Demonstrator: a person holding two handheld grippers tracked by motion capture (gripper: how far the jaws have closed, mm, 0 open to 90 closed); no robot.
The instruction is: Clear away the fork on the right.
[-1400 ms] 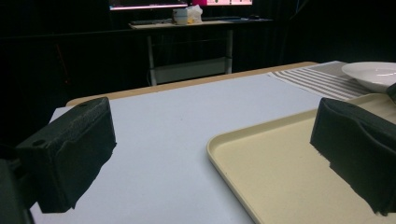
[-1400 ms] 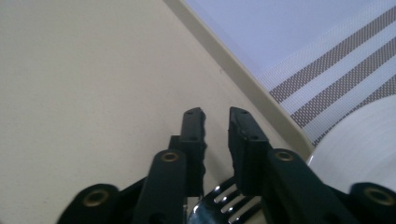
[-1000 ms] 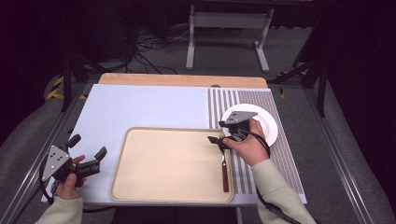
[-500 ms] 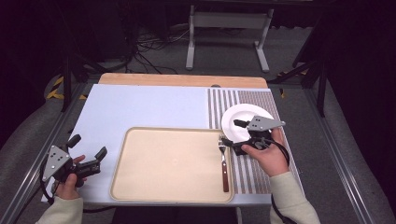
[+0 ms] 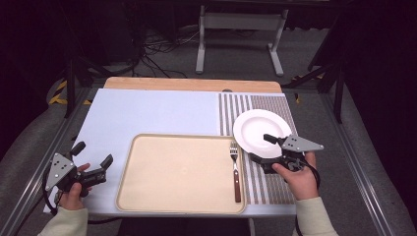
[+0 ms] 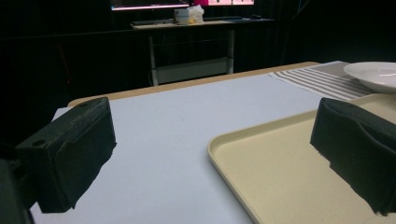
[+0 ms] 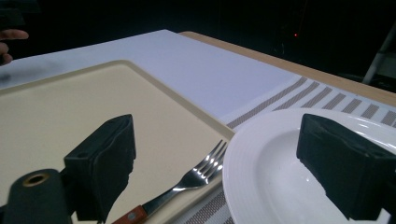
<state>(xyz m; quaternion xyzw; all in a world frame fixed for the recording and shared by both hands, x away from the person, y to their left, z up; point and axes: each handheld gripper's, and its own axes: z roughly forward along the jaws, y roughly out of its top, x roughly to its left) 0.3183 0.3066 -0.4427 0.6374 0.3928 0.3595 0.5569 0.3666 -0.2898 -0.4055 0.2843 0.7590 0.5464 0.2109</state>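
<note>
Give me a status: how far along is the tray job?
Done: fork lies on the tray's right edge, released. In hand: nothing; right hand-held gripper is open by the plate, left hand-held gripper open and idle beside the tray. Left: plate sits on the striped mat, off the tray, likely next.

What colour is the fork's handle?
Reddish-brown wood; the fork's handle shows best in the high view.

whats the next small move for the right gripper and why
Probably ease the right gripper forward so its open jaws straddle the white plate's near rim: one jaw already hangs over the plate, and the fork lies on the tray.
</note>
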